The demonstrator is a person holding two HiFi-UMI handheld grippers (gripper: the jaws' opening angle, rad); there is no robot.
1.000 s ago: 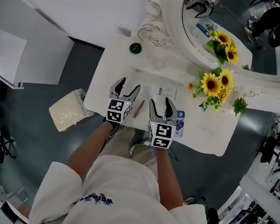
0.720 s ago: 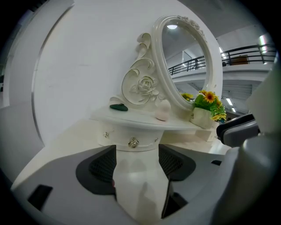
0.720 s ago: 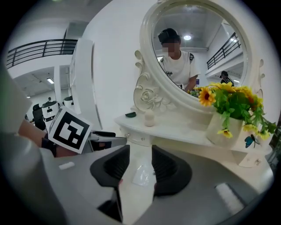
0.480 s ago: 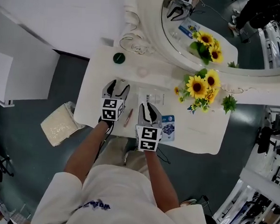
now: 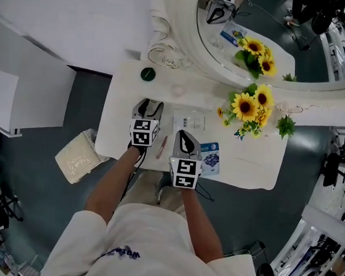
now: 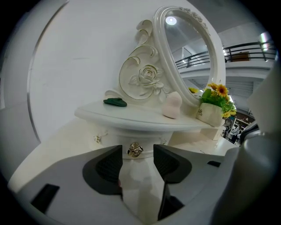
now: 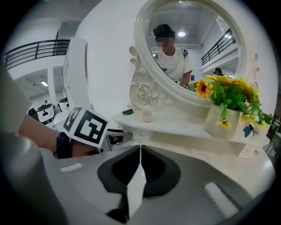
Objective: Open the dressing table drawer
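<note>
Gold-coloured and flower-shaped, the small metal knob (image 6: 135, 150) of the white dressing table drawer (image 6: 147, 137) sits under the raised shelf at the far left of the tabletop, right in the gap of the left gripper (image 5: 149, 107). Its jaws have just been closing but stand about half apart, with the pads not yet on the knob. The step in hand is the grasp. Next, I judge: pinch the knob, then pull straight toward the near edge.

The right gripper (image 7: 139, 151), just to the right, has just shut on nothing. A thin red pen (image 5: 161, 146) lies between the grippers — possibly in the drawer's path. A dark green disc (image 6: 115, 102) and a pink egg-shaped sponge (image 6: 172, 105) rest on the shelf above.
</note>
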